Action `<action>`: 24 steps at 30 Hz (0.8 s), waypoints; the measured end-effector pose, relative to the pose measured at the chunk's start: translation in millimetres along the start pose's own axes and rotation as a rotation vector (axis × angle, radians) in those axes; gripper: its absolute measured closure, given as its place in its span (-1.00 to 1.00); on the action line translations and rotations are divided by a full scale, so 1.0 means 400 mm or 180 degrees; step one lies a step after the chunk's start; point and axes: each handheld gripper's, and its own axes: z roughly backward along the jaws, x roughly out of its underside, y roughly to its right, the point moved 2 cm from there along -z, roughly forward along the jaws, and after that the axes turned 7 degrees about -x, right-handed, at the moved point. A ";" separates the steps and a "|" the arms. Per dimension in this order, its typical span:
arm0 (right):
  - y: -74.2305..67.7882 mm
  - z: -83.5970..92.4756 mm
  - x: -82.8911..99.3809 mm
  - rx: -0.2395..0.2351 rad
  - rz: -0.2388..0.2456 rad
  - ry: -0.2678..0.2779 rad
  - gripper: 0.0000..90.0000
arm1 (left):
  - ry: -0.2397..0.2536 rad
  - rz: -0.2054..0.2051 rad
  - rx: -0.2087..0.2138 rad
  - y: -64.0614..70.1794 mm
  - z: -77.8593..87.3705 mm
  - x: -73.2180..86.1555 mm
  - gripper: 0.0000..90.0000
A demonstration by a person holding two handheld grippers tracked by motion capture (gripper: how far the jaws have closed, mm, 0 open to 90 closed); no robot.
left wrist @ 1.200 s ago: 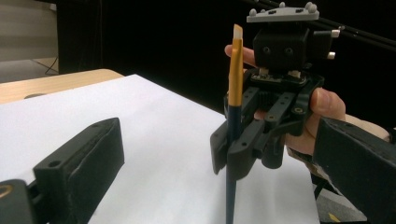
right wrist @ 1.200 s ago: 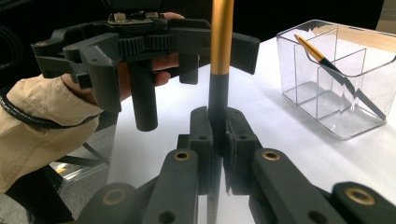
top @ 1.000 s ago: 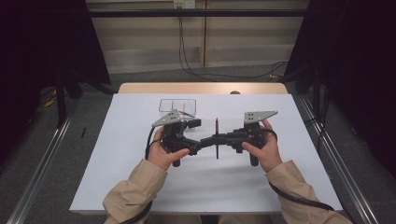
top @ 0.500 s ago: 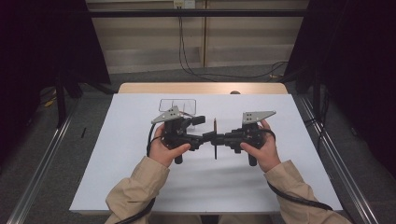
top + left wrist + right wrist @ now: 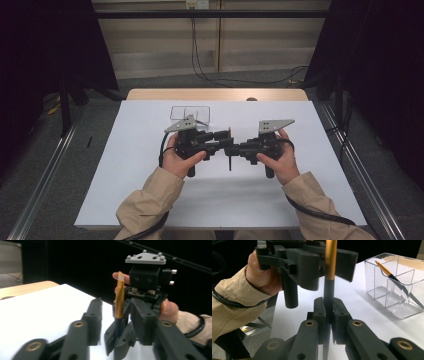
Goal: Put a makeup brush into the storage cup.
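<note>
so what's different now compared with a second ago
The left tongs have just been closing: their jaws stood wide a second ago and now sit much narrower around the upper, gold part of the pen. Whether the pads already press on it is hard to tell. The right tongs stay clamped on the pen's dark lower part, both hands kept their place, and the clear organizer with another pen in it has not moved.
</note>
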 end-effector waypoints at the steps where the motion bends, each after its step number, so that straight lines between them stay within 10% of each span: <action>1: -0.001 0.000 -0.001 -0.0001 0.0001 0.0006 0.86 | 0.0002 0.0001 0.0005 0.000 0.000 0.000 0.51; 24: -0.003 -0.003 -0.006 0.0000 0.0042 0.0033 0.86 | -0.0008 -0.0047 0.0024 0.007 0.000 0.001 0.86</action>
